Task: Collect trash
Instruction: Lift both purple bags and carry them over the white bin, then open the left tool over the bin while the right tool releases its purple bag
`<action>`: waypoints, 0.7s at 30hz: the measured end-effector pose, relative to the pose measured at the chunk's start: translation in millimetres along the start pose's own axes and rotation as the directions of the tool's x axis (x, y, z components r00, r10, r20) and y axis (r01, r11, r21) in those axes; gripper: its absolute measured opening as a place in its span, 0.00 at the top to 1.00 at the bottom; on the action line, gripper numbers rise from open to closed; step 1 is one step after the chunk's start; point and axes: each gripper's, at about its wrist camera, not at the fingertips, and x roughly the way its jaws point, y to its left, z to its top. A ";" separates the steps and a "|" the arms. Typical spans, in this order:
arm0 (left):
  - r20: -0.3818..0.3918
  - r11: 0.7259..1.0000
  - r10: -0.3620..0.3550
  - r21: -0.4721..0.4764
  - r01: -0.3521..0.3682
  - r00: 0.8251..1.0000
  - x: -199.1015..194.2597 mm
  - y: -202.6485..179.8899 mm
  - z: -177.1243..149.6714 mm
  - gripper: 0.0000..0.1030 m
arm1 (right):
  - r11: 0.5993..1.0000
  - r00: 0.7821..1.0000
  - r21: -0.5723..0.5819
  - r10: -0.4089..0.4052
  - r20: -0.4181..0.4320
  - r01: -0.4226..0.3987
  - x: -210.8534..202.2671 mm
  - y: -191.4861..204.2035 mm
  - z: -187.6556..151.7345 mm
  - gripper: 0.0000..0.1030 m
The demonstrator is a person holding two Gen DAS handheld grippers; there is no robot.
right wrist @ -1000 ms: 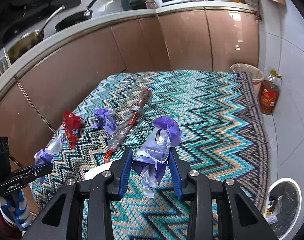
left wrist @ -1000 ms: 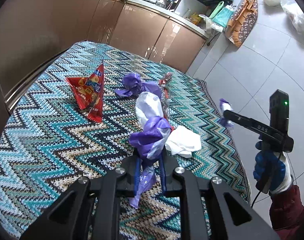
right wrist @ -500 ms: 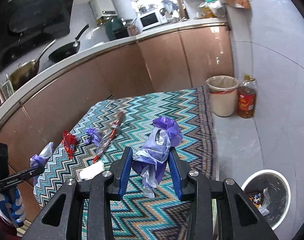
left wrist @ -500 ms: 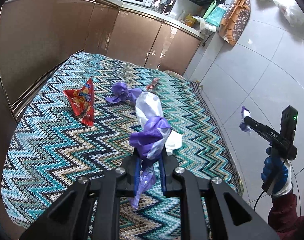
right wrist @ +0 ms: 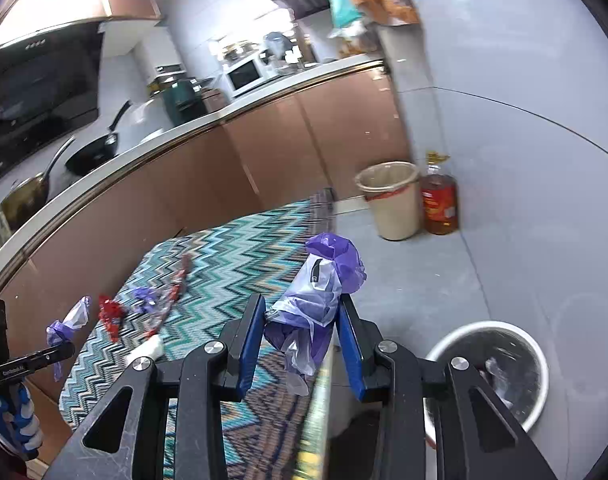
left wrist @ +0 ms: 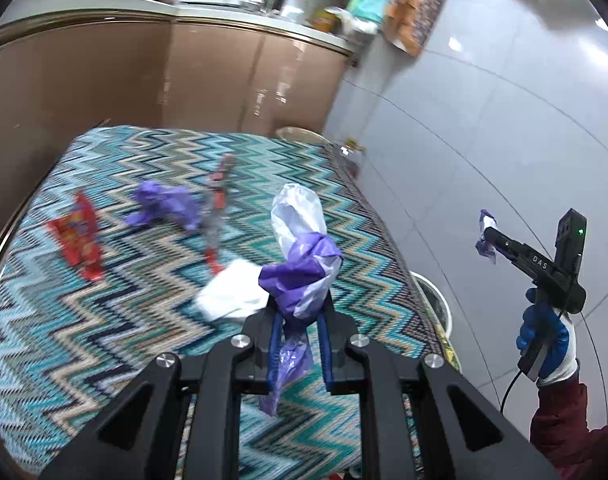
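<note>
Fingers (left wrist: pixel 277 344) of the left gripper (left wrist: pixel 299 344) pinch a purple and white bag (left wrist: pixel 299 264), held up over the near part of the rug (left wrist: pixel 103 340); fingers (right wrist: pixel 249 340) of the right gripper (right wrist: pixel 301 344) clamp a second bag (right wrist: pixel 320 292), purple and clear, past the rug's right edge above the floor (right wrist: pixel 504 220)

Largest is the zigzag rug, spread on the grey floor along the brown cabinets (right wrist: pixel 223 184). By the rug's near right corner stands a white bin (right wrist: pixel 492 372) with scraps inside, just right of the right gripper. At the rug's far right corner sit a beige bin (right wrist: pixel 390 204) and, touching it or just beside it, an oil bottle (right wrist: pixel 440 204)

Loose on the rug: a white tissue (left wrist: pixel 231 292) near the middle, a purple wad (left wrist: pixel 163 204) further back, a red packet (left wrist: pixel 79 240) toward the left edge, and a thin red and clear wrapper (left wrist: pixel 217 196) beside the wad. These are blurred
</note>
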 end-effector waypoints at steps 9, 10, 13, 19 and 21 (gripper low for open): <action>-0.108 0.978 -0.101 0.172 0.118 0.989 74.0 -87.7 31.6 0.85 | 0.989 0.994 0.094 -0.112 0.000 0.111 -20.3 -74.2 -6.9 0.67; -0.117 0.973 -0.110 0.188 0.131 0.987 82.3 -96.4 34.3 0.85 | 0.987 0.992 0.101 -0.123 0.000 0.122 -22.2 -80.6 -7.1 0.67; -0.151 0.956 -0.143 0.235 0.177 0.978 108.9 -125.3 42.3 0.85 | 0.981 0.988 0.119 -0.154 -0.009 0.154 -24.6 -98.4 -8.8 0.67; -0.246 0.918 -0.184 0.303 0.256 0.952 170.7 -184.6 49.4 0.85 | 0.972 0.983 0.149 -0.175 -0.054 0.181 -12.7 -127.9 -18.1 0.67; -0.271 0.902 -0.192 0.329 0.279 0.943 187.5 -205.2 49.9 0.85 | 0.969 0.981 0.154 -0.182 -0.068 0.191 -6.9 -133.6 -20.8 0.67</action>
